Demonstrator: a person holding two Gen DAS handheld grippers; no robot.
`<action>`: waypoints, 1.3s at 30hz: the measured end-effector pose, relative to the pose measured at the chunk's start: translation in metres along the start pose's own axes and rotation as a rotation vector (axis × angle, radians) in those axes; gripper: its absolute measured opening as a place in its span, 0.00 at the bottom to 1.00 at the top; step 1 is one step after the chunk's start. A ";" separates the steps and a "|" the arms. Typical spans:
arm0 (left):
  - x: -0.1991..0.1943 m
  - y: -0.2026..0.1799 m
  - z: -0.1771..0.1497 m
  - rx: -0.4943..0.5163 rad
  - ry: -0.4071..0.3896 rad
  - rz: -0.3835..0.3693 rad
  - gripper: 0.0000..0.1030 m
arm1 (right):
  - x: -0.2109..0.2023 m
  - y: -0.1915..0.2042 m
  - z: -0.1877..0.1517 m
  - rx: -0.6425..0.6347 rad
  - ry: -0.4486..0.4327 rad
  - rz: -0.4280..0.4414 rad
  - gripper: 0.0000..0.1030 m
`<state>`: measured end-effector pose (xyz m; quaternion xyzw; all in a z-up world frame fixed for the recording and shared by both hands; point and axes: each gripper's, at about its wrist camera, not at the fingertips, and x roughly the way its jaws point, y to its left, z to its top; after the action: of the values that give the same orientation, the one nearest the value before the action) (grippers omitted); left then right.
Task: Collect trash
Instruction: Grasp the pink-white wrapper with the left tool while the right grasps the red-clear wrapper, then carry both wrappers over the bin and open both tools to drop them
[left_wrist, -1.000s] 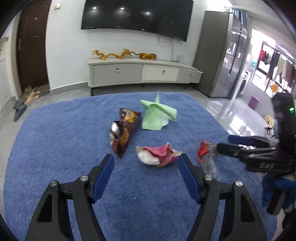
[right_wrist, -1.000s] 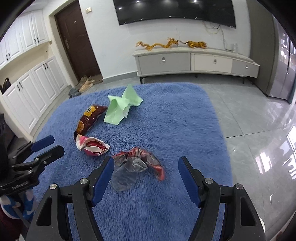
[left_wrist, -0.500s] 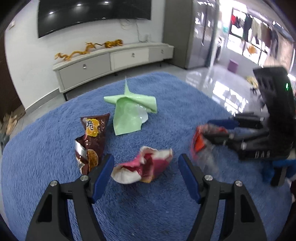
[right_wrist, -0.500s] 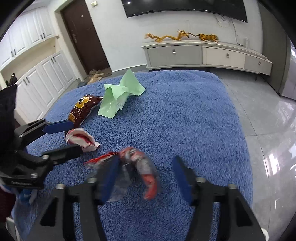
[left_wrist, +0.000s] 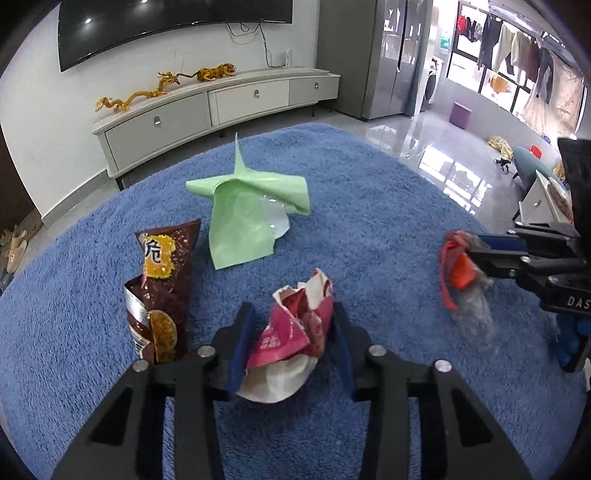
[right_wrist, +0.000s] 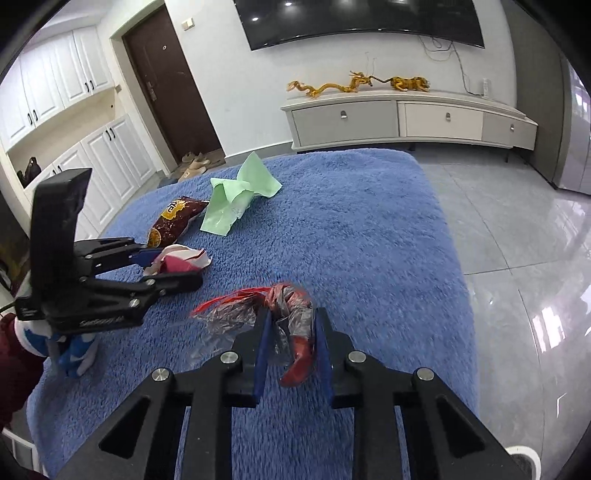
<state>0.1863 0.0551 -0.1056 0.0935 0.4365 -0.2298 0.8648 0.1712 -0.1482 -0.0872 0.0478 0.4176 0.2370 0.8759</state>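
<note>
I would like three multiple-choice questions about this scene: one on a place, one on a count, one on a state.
1. What lies directly beside the brown snack bag?
A. green wrapper
B. shoe
C. bottle

2. How many trash pieces lie loose on the blue rug, in no tongs?
A. one
B. two
C. four

3. The right tongs are:
A. open, empty
B. shut on the red and clear wrapper
C. out of view

Answers: 1 A, both lie side by side. 2 B, only bag and green wrapper. 3 B, the wrapper sits pinched between them.

Two low wrist views facing the TV wall, sharing blue rug (left_wrist: 369, 206)
</note>
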 end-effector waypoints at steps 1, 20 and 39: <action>-0.001 0.000 -0.001 -0.009 -0.003 -0.006 0.28 | -0.005 -0.001 -0.002 0.007 -0.007 -0.003 0.21; -0.106 -0.087 -0.037 -0.040 -0.168 -0.021 0.27 | -0.120 0.022 -0.031 -0.004 -0.168 -0.090 0.20; -0.166 -0.238 0.007 0.174 -0.299 0.072 0.27 | -0.259 -0.030 -0.085 0.087 -0.395 -0.277 0.20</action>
<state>-0.0080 -0.1032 0.0403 0.1483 0.2779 -0.2467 0.9165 -0.0214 -0.3018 0.0332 0.0732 0.2506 0.0823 0.9618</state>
